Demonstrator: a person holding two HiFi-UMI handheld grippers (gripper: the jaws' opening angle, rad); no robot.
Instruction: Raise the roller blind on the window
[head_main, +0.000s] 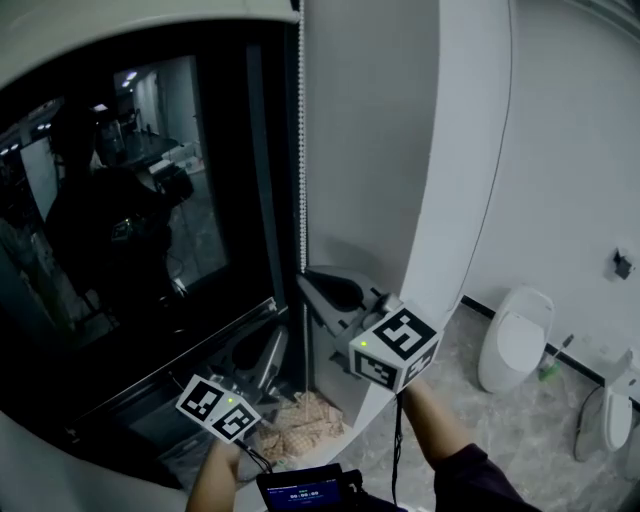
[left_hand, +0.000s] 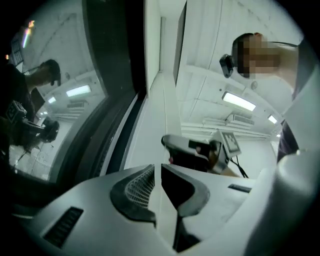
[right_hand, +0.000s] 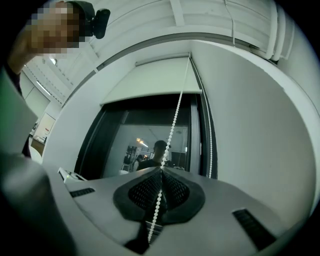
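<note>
The roller blind (right_hand: 150, 82) is rolled partway up; dark window glass (head_main: 150, 230) shows below its edge. A white bead chain (head_main: 302, 150) hangs down the window's right side. My right gripper (head_main: 308, 282) is shut on this chain; in the right gripper view the bead chain (right_hand: 175, 120) runs down from the blind's end into the closed right gripper (right_hand: 161, 169). My left gripper (head_main: 270, 345) sits lower and to the left, near the sill. In its own view the left gripper (left_hand: 157, 167) shows a narrow gap with nothing seen in it.
A white wall column (head_main: 400, 150) stands right of the chain. On the tiled floor at right are a toilet (head_main: 515, 340), a brush (head_main: 553, 365) and another white fixture (head_main: 605, 420). A crumpled cloth (head_main: 300, 420) lies below the window. The glass reflects a person.
</note>
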